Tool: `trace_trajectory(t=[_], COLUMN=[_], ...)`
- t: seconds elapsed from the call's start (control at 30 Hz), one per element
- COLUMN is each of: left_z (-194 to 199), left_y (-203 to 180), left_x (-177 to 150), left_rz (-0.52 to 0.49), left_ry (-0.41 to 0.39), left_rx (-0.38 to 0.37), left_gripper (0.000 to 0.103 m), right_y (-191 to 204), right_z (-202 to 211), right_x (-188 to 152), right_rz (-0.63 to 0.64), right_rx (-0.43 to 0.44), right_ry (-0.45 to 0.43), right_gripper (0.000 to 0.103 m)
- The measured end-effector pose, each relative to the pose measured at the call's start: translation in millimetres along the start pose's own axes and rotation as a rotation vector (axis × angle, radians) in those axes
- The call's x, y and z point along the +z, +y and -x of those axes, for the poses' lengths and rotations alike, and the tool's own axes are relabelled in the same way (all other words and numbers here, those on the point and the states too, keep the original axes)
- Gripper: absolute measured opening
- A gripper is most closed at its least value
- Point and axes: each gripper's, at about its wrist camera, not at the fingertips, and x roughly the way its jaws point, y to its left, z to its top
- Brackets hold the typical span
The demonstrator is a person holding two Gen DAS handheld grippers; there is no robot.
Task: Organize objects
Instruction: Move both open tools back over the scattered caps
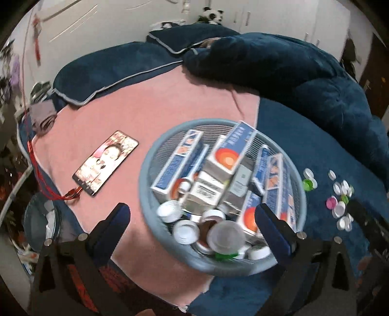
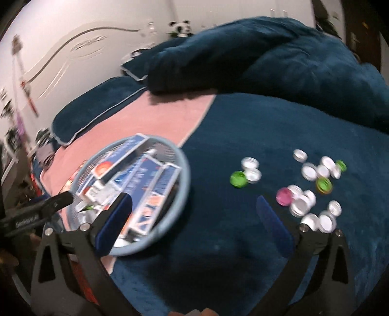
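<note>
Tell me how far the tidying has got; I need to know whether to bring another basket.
Done: the round basket already holds the blue-and-orange boxes and several small jars. In hand: nothing; the left gripper and right gripper are both open and empty. Left: a scatter of small jars on the blue blanket, white, green and pink. The basket looks nearly full.

This was a bedroom in a home. A bed [image 1: 304, 194] covered in dark blue plush carried a pink blanket [image 1: 150, 116], blue pillows [image 1: 102, 75] with pale piping and a heaped blue duvet [image 1: 279, 63]. A toy panda [image 1: 212, 15] sat at the head by a white wall with curved lines on it. White wardrobe doors [image 1: 274, 17] with bar handles stood behind. A phone [image 1: 104, 162] lay on the blanket, plugged into a red cable [image 1: 36, 170].
</note>
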Motion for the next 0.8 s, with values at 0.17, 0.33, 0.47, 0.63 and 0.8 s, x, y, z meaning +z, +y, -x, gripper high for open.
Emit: trace_trajectory(t=[0.17, 0.33, 0.47, 0.63, 0.8], left_z=[5.6, 11.9, 13.8, 15.1, 11.9], left_y=[-27.8, -55.8, -80.1, -112.6, -142.2], left_x=[-0.6, -0.8, -2.9, -6.5, -12.0], left_rz=[-0.056, -0.102, -0.141, -0.193, -0.236], left_ry=[-0.003, -0.010, -0.008, -0.003, 0.013], left_rx=[-0.016, -0.040, -0.056, -0.079, -0.100], left_gripper=[0.102, 0.102, 0.102, 0.102, 0.102], right_y=[-23.1, -40.6, -58.8, -87.0, -118.5], right_z=[11.1, 22.1, 30.7, 41.8, 50.9], right_x=[-2.4, -5.7, -8.2, -12.8, -18.6], right_rz=[-0.049, -0.075, -0.100, -0.148, -0.198], right_rx=[-0.026, -0.047, -0.067, -0.098, -0.129], right_ry=[0.000, -0.008, -0.014, -0.020, -0.026], right_gripper=[0.103, 0.103, 0.103, 0.103, 0.103])
